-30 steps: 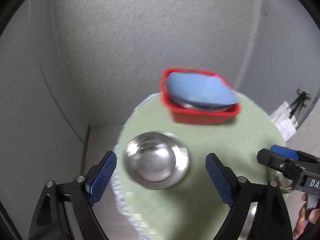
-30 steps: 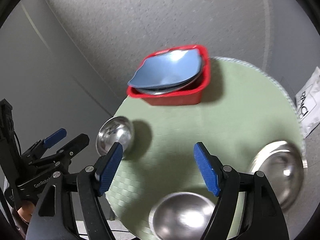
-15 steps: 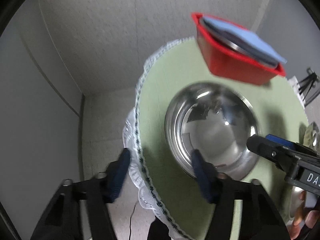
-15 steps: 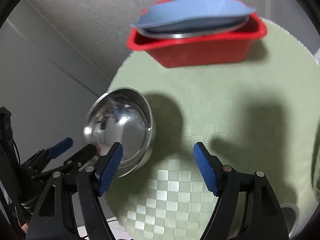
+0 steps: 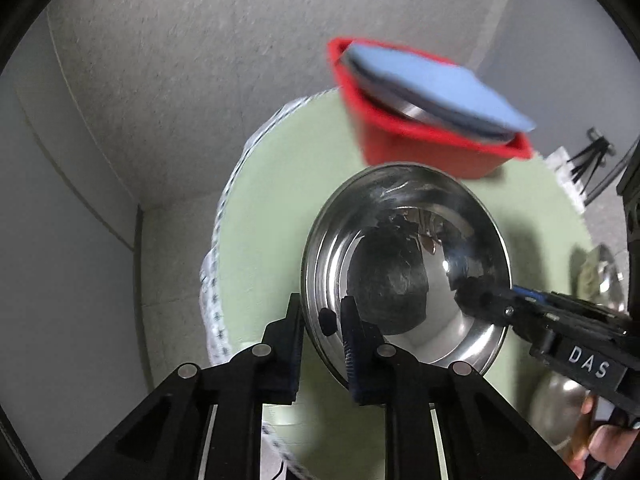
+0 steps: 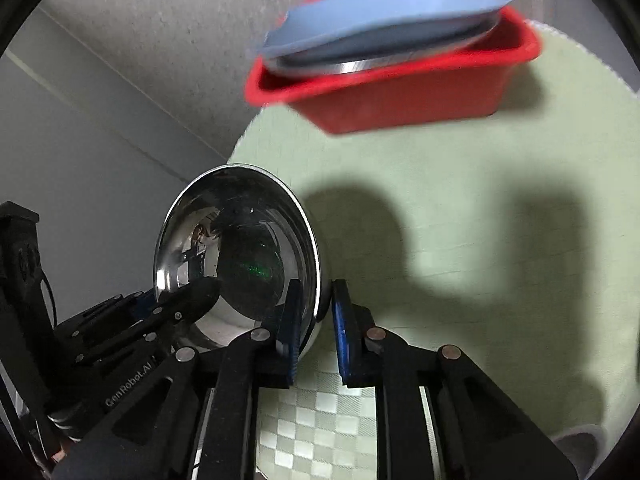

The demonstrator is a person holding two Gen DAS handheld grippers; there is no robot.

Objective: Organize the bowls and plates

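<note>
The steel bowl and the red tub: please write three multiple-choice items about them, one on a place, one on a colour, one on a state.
1. Where does the red tub stand on the green round table?
A. at the far side, beyond the steel bowl
B. under the table
C. inside the steel bowl

2. What colour is the flat piece lying on top of the tub?
A. yellow
B. light blue
C. black

3. How is the steel bowl held?
A. by neither gripper
B. by the left gripper only
C. by both grippers, each shut on its rim

Answers:
1 A, the tub shows beyond the bowl in both wrist views.
2 B, it is light blue over a steel dish.
3 C, the left gripper pinches the rim on one side, and the right gripper pinches the other side.
</note>
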